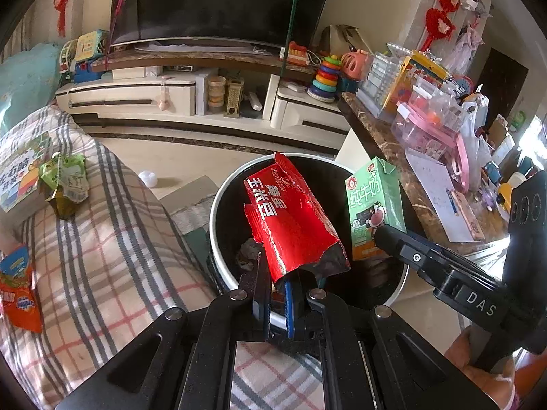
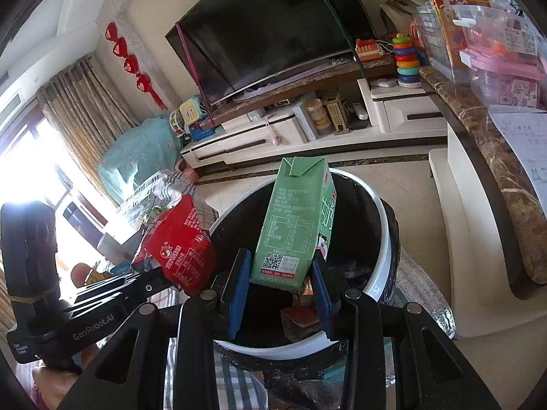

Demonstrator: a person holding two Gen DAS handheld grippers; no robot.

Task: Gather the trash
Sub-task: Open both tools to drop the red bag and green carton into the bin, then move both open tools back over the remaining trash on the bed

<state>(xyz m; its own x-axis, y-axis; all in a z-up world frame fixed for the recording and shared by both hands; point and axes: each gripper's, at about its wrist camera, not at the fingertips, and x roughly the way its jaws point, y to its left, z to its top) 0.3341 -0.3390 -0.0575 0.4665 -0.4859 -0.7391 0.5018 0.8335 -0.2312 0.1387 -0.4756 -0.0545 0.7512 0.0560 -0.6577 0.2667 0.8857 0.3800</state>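
— What lies on the plaid bedcover (image 1: 112, 225)?
— A green pouch (image 1: 63, 181) leaning on a picture book (image 1: 20, 174), and an orange snack bag (image 1: 18, 290) nearer the edge.

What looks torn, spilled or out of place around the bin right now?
The red snack wrapper in the left gripper is torn open with ragged edges. A green pouch and an orange wrapper lie loose on the plaid cover. Nothing looks spilled.
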